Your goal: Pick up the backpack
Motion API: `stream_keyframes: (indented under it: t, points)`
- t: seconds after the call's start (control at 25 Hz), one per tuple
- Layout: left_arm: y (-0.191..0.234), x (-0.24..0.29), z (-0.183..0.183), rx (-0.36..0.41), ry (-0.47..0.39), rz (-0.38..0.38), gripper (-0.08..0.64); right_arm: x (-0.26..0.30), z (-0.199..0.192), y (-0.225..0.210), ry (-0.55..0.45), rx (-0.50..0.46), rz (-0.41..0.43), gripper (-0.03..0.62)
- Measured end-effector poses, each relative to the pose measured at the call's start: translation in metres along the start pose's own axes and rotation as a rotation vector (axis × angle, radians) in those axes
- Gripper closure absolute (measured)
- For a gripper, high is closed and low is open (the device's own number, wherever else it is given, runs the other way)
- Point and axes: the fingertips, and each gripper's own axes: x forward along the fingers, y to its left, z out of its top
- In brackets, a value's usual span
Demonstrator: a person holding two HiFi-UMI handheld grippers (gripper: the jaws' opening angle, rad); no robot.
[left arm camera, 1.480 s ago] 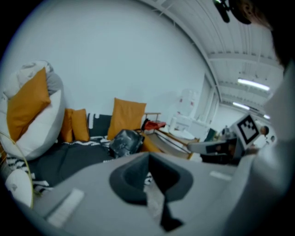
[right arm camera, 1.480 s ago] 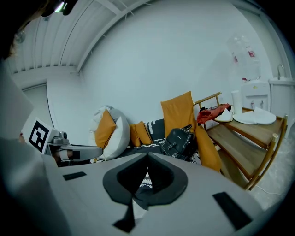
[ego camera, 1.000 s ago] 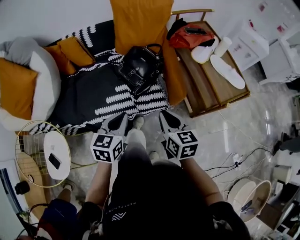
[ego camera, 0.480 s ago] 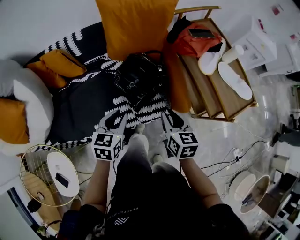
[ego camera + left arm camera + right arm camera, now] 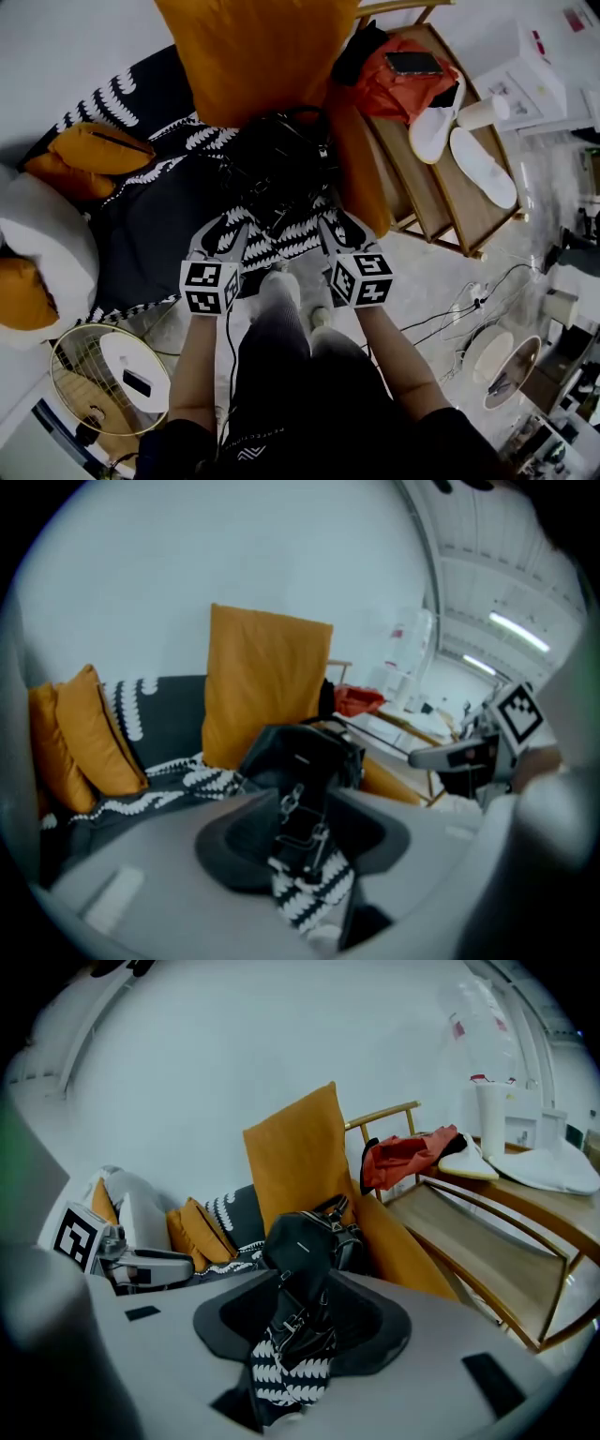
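Your backpack (image 5: 281, 169) is one dark blur from the head view, straps lost in it. Tall orange cushion (image 5: 253, 56), cut off at the top edge. Phone (image 5: 413, 63) on the red bag (image 5: 389, 91), too small for detail.
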Motion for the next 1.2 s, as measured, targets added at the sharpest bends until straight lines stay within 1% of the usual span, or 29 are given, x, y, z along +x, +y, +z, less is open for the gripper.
stream_keyframes:
  t: [0.24,0.52,0.64,0.84,1.08,1.2]
  points:
    - [0.038,0.046,-0.009,-0.005,0.025,0.016,0.391,0.049,-0.015,-0.020,0.053,0.034,-0.050,0.413]
    - [0.063,0.083,-0.013,0.002,0.042,0.030,0.391,0.089,-0.028,-0.040,0.088,0.090,-0.099,0.386]
    - [0.071,0.094,-0.016,0.000,0.052,0.029,0.391,0.102,-0.033,-0.051,0.093,0.123,-0.120,0.363]
    - [0.084,0.115,-0.014,0.003,0.046,0.032,0.391,0.125,-0.036,-0.064,0.090,0.167,-0.121,0.305]
    - [0.092,0.135,-0.014,0.002,0.040,0.032,0.390,0.145,-0.040,-0.072,0.099,0.169,-0.134,0.291]
    - [0.096,0.141,-0.013,0.015,0.032,0.042,0.380,0.152,-0.042,-0.072,0.098,0.176,-0.136,0.291]
